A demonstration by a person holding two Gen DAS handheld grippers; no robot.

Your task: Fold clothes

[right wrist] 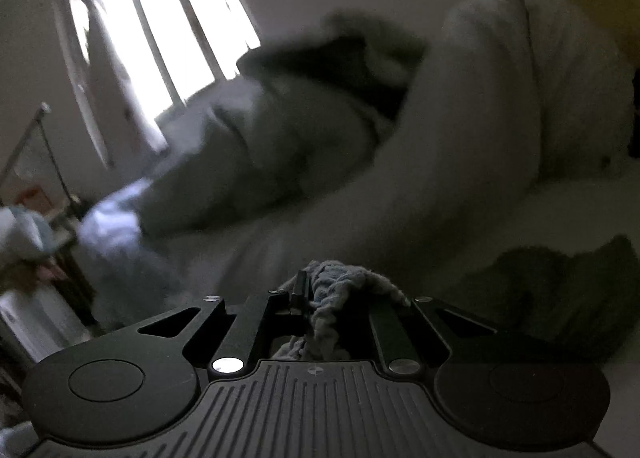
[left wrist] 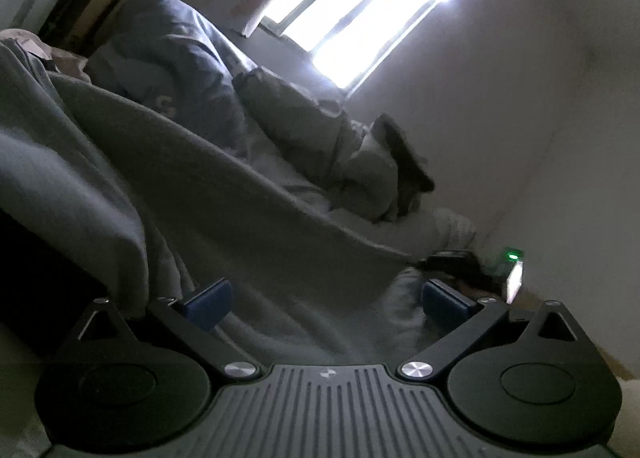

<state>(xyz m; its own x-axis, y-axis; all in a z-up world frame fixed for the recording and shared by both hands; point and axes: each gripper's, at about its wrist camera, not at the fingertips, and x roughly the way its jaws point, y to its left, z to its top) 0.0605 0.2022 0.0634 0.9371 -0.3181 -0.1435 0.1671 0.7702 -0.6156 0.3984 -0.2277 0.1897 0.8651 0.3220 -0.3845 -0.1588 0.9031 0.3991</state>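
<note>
Garment (left wrist: 224, 186), grey, draped across bed (left wrist: 400, 230) ahead of left gripper (left wrist: 326, 304); fingers spread wide, empty. Right gripper (right wrist: 316, 298) tilted, pinching bunched pale cloth (right wrist: 340, 286), possibly same garment. Farther: rumpled bedding (right wrist: 280, 146), bright window (left wrist: 360, 6).

Both wrist views low, tilted, close over the bed (left wrist: 400, 230), sharing the bright window (left wrist: 360, 6)

The right tongs (right wrist: 310, 300) pinch a bunched pale-blue cloth (right wrist: 340, 290); beyond, blurred grey bedding (right wrist: 260, 162) lies heaped below a bright window (right wrist: 168, 26).
</note>
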